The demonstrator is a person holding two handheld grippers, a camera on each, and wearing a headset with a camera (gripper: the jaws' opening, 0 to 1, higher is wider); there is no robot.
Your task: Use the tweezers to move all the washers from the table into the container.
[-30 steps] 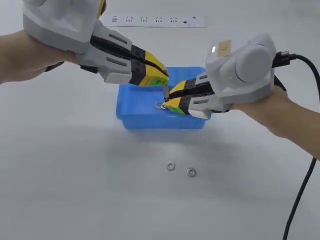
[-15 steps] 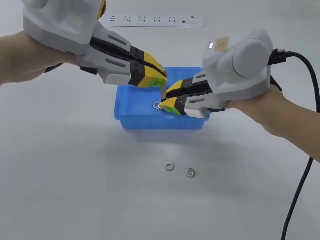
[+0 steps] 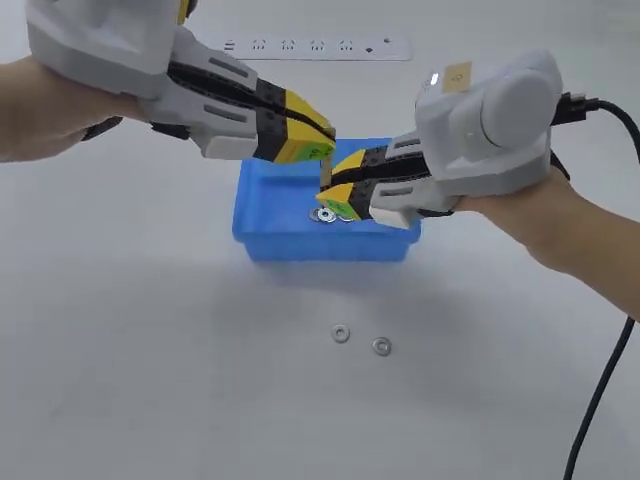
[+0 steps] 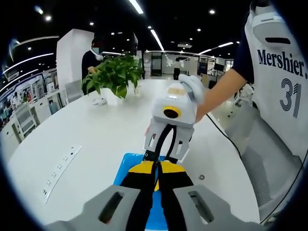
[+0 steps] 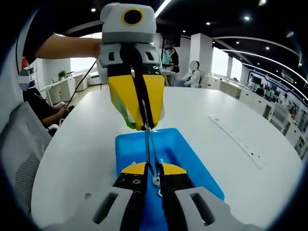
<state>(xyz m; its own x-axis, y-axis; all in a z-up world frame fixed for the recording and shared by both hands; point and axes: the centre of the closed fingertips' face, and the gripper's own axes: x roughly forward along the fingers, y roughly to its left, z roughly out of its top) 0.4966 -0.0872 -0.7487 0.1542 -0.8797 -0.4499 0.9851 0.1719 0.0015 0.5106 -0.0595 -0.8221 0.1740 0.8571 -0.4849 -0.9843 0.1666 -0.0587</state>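
Observation:
A blue container stands mid-table. My left gripper reaches in from the upper left, shut on the top of thin metal tweezers. The tweezers run down to my right gripper, whose jaws are closed around their legs over the container. A washer sits at the tweezers' tip, and a few washers lie inside the bin. Two washers rest on the table in front of the container.
A white power strip lies at the far edge of the table. A black cable trails off the right gripper toward the near right. White tabletop spreads open around the container.
Both grippers have lifted slightly over the container, still joined by the tweezers. The washers in the bin now show below the right gripper's tips.

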